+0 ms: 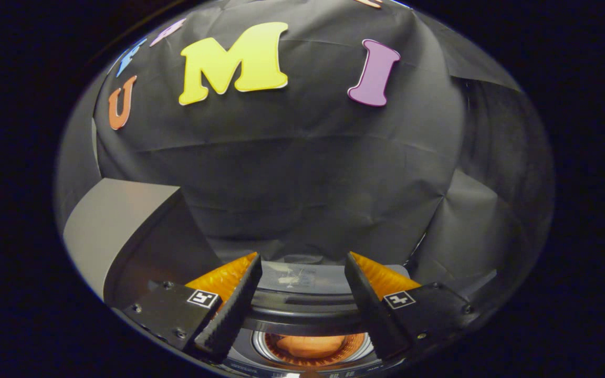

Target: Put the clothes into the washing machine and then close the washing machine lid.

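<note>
Black cloth wall (302, 173), washing machine (124, 220), fingers (302, 270) spread

Booth dim; black cloth wall (302, 173) absorbs light. Orange glow inside washing machine drum (310, 347). Glare patch on raised lid (302, 278). Strong fisheye bending at edges; gripper (302, 262) fingers apart, sharp.

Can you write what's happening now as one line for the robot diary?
gripper: open, holding nothing | washing machine: below fingers, drum visible | orange clothes: inside drum | lid: raised, not yet closed
</note>
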